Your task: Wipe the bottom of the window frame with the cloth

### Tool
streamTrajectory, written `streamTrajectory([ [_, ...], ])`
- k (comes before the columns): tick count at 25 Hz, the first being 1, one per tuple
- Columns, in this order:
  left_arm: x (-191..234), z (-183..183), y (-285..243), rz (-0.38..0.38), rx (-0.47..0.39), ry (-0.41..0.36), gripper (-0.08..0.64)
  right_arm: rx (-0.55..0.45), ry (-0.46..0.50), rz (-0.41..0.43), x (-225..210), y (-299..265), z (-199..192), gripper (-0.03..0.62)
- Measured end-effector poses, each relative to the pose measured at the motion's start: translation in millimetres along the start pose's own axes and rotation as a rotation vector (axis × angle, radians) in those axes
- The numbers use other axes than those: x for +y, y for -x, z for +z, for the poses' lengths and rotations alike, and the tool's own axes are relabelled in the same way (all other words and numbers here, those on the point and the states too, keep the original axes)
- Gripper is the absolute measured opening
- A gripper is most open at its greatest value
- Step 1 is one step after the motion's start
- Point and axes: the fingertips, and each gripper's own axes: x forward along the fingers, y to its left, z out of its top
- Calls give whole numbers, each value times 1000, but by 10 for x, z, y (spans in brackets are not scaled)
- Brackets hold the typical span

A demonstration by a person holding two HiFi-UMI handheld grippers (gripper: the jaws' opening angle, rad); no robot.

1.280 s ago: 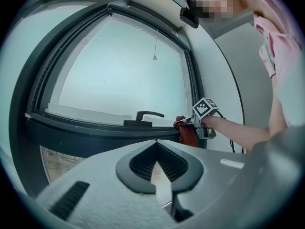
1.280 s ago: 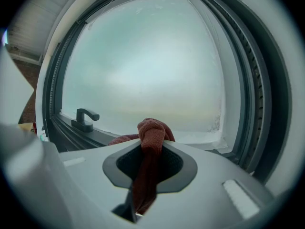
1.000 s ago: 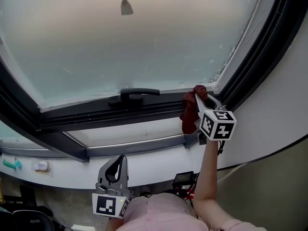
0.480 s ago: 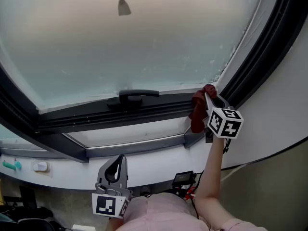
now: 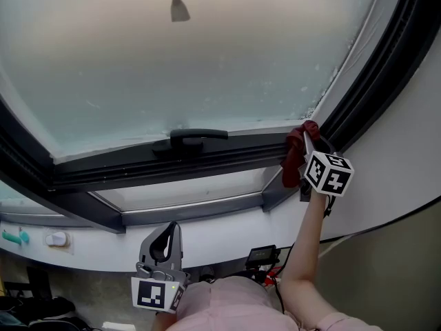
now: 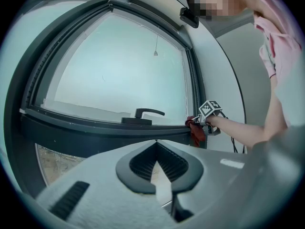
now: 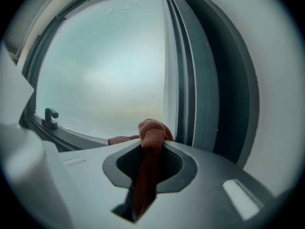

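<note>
- The right hand-held gripper (image 5: 307, 138) is clamped on a dark red cloth (image 5: 294, 156). In the right gripper view its jaws close on the cloth's middle, with a bunched knot (image 7: 152, 130) sticking out past the tips and a tail hanging down between them.
- In the head view the cloth lies toward 3 o'clock. It is pressed against the bottom rail of the window frame (image 5: 172, 158), right in the corner where the rail meets the dark upright.
- The black window handle (image 5: 193, 136) sits on the same rail at 9 o'clock from the cloth, well apart from it.
- The left hand-held gripper (image 5: 164, 245) hangs low at 6 o'clock in the head view, close to the person's body and far from the frame. Its jaws meet at the tips with nothing between them (image 6: 156, 144).
- The frosted pane (image 5: 193, 61) fills the upper half of the view, and a small pull cord (image 5: 180, 9) hangs at 12 o'clock.
</note>
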Motion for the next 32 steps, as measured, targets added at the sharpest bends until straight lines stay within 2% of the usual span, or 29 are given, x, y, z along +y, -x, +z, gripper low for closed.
streamTrajectory([
  [6, 38, -1, 50, 15, -1, 1, -2, -10, 0, -12, -13, -4, -5, 64],
  [11, 56, 28, 129, 21, -11, -3, -2, -18, 94, -46, 27, 21, 33, 64],
  [15, 110, 44, 228, 30, -14, -6, -2, -121, 104, -40, 232, 302, 240, 64],
  [19, 186, 63, 338, 34, -20, -11, -2, -251, 130, 14, 728, 715, 495, 64],
  [24, 292, 101, 502, 29, -25, -17, -1, -338, 151, 169, 1599, 986, 587, 64],
  [27, 392, 124, 623, 32, -28, -20, -2, -350, 170, 246, 2111, 991, 553, 64],
  [32, 585, 165, 841, 54, -34, -24, -2, -295, 204, 370, 2927, 897, 335, 64],
])
